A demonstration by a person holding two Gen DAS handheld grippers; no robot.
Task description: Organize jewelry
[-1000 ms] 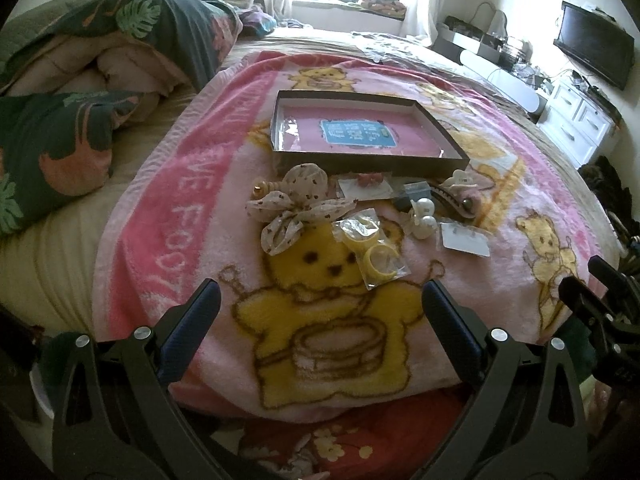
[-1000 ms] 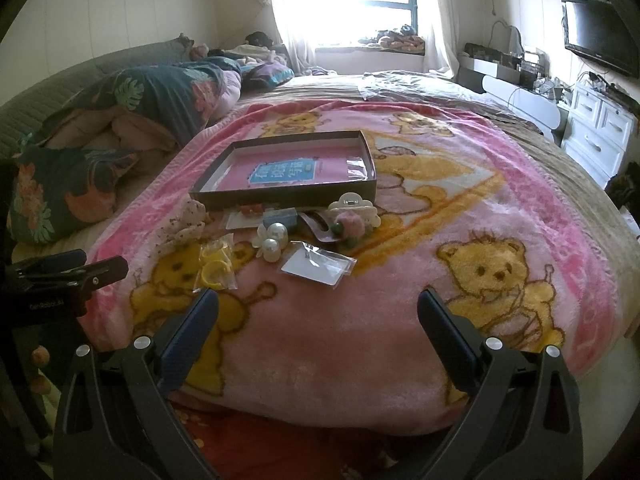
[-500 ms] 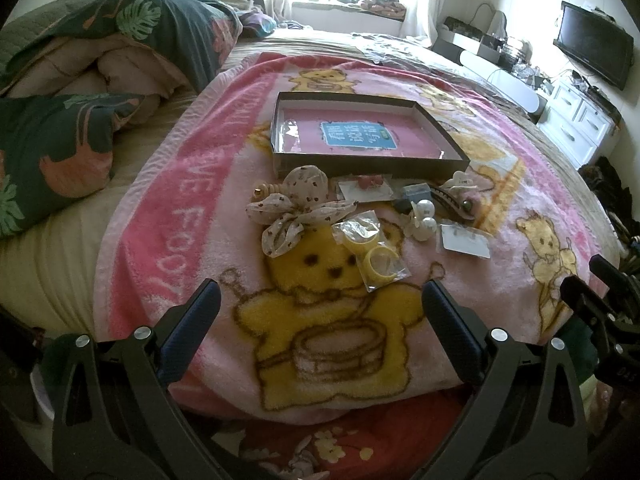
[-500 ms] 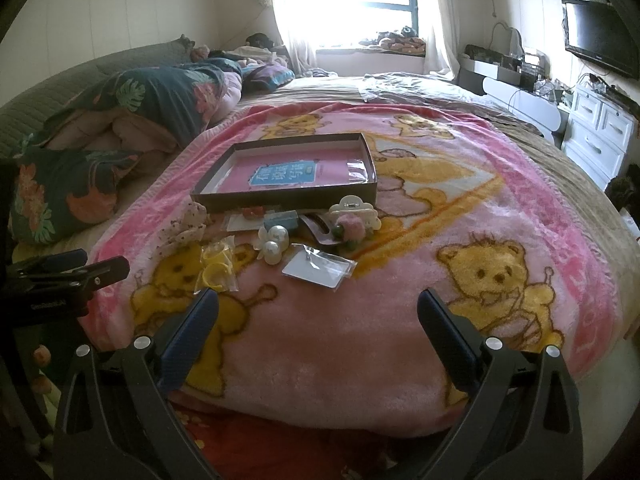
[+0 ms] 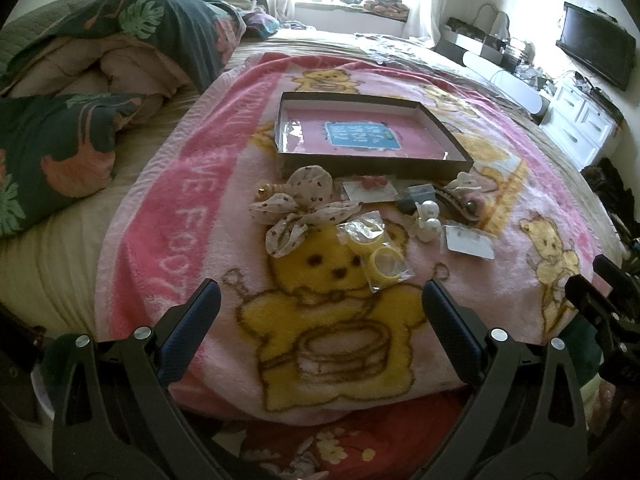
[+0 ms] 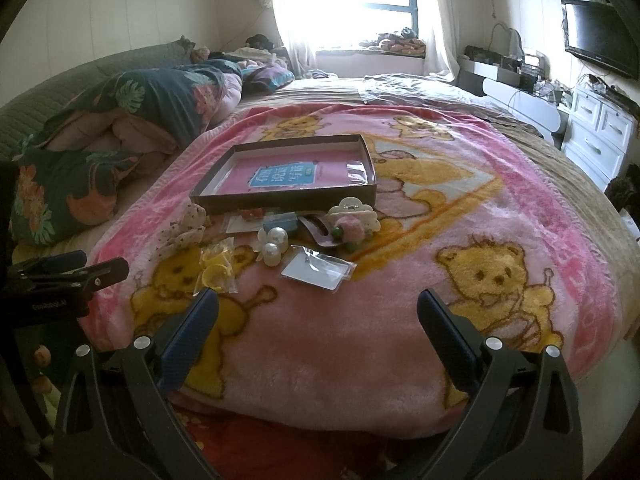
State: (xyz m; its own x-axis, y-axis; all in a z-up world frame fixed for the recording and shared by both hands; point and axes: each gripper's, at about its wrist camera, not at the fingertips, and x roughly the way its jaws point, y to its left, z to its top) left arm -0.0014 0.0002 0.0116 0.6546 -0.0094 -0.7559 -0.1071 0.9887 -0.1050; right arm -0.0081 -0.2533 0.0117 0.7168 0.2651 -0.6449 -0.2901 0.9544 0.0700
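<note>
A shallow dark box (image 5: 448, 148) (image 6: 362, 148) with a pink floor lies on the pink bear blanket. In front of it lie a dotted fabric bow (image 5: 298, 208) (image 6: 182, 232), a clear bag of yellow rings (image 5: 378, 256) (image 6: 216, 268), a pearl clip (image 5: 428, 220) (image 6: 274, 244), a white card in a clear sleeve (image 5: 468, 242) (image 6: 318, 270), a brown hair clip (image 5: 456, 200) (image 6: 320, 232) and a pink flower clip (image 6: 352, 222). My left gripper (image 5: 320, 308) is open and empty, short of the bag. My right gripper (image 6: 318, 312) is open and empty, short of the card.
The pink blanket (image 6: 400, 320) covers a bed. A bundled dark floral duvet (image 5: 80, 92) (image 6: 132, 120) lies at the left. White drawers (image 6: 600, 132) and a TV (image 6: 600, 44) stand at the right. The bed's near edge drops off just ahead of both grippers.
Both views have crept slightly closer to the items on the blanket. Nothing was taken hold of or moved.
</note>
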